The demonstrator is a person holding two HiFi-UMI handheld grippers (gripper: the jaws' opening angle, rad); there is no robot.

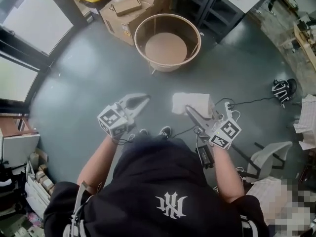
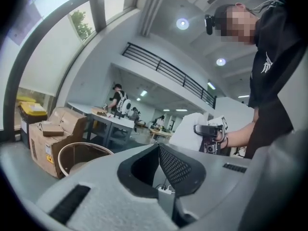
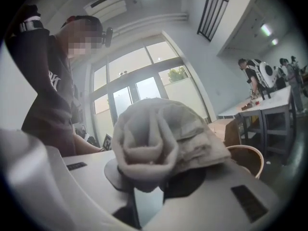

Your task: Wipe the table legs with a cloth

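Note:
My right gripper (image 1: 188, 108) is shut on a bunched white cloth (image 1: 192, 102), held in the air over the grey floor. In the right gripper view the cloth (image 3: 159, 134) bulges over the right gripper (image 3: 149, 177) and hides its tips. My left gripper (image 1: 141, 99) hangs beside it on the left, open and empty; the left gripper view shows a gap between the dark pads of the left gripper (image 2: 159, 172) and the cloth (image 2: 190, 129) off to the right. A round wooden table (image 1: 143, 26) with a raised rim stands ahead on the floor, apart from both grippers.
Cardboard boxes (image 1: 128, 9) sit behind the round table, and grey work tables (image 1: 217, 4) stand at the back right. A cable and a black-and-white device (image 1: 282, 90) lie on the floor at right. A white chair (image 1: 269, 157) is close on my right. Glass walls run along the left.

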